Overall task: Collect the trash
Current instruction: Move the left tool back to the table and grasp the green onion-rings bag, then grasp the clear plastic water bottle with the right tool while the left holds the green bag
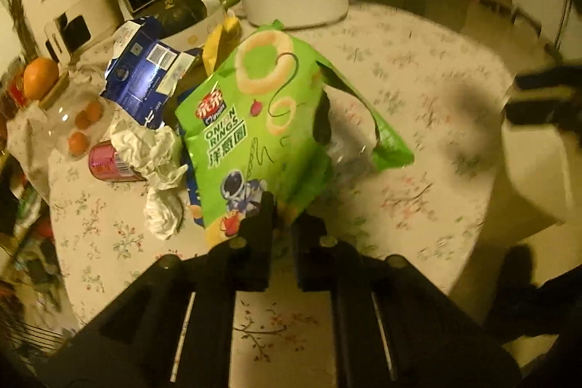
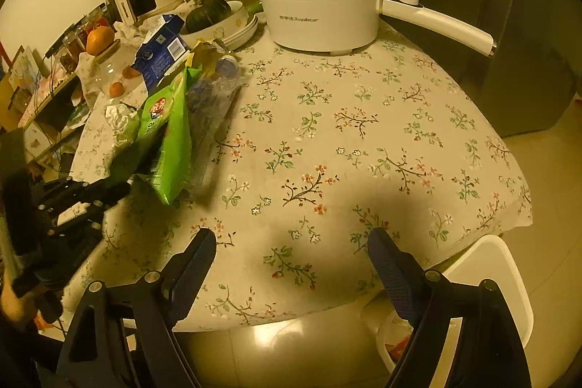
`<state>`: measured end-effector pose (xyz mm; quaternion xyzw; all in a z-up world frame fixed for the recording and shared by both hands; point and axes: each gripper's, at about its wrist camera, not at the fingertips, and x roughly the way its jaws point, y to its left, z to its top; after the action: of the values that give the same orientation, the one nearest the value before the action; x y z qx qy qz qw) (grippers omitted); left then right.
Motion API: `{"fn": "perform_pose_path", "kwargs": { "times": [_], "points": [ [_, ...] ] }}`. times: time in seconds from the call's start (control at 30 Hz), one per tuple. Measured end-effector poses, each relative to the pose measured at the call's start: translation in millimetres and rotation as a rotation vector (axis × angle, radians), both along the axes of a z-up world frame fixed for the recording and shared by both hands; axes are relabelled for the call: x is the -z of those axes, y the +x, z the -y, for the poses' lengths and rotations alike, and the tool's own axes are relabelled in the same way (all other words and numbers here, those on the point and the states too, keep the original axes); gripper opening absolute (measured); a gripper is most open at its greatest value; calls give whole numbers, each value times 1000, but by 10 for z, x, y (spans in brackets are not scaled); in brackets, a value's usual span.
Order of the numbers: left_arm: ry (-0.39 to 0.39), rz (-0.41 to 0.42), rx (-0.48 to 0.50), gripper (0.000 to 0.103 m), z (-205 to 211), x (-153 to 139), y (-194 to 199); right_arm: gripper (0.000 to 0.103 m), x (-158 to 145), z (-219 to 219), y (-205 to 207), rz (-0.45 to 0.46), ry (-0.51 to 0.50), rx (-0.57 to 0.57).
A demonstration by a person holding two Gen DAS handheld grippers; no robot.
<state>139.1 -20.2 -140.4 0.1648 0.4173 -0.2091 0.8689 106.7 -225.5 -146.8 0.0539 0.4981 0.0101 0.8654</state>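
My left gripper (image 1: pixel 283 222) is shut on the bottom edge of a green onion-rings snack bag (image 1: pixel 262 104), which stands tilted up off the floral tablecloth (image 1: pixel 418 68). The right wrist view shows the same bag (image 2: pixel 171 140) from the side, with the left gripper (image 2: pixel 112 188) pinching its lower corner. A clear plastic bottle (image 2: pixel 214 97) lies just behind the bag. Left of the bag are crumpled tissue (image 1: pixel 152 151), a pink can (image 1: pixel 105 164), a torn blue carton (image 1: pixel 142 75) and a yellow wrapper (image 1: pixel 222 39). My right gripper (image 2: pixel 291 253) hangs open over the table's near edge, holding nothing.
A white electric pot (image 2: pixel 320 6) with a long handle stands at the back. A bowl with a dark squash (image 2: pixel 211 13), a glass jar of oranges (image 1: pixel 76 122) and a white appliance (image 1: pixel 69 6) crowd the back left. A white bin (image 2: pixel 487 279) sits below the table's right edge.
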Motion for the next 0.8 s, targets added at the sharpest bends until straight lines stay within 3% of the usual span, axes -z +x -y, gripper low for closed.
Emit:
{"fn": "perform_pose_path", "kwargs": {
  "times": [0.27, 0.4, 0.8],
  "points": [
    [-274, -28, -112, 4, -492, -505, 51, 87, -20, -188, 121, 8, 38, -17],
    [-363, -36, -159, 4, -715, -613, 56, 87, 8, -367, 253, 0, 78, -31],
    [-410, -46, -198, 4, -898, -654, 44, 87, 342, -874, 686, -64, 234, -40]
  ]
}}
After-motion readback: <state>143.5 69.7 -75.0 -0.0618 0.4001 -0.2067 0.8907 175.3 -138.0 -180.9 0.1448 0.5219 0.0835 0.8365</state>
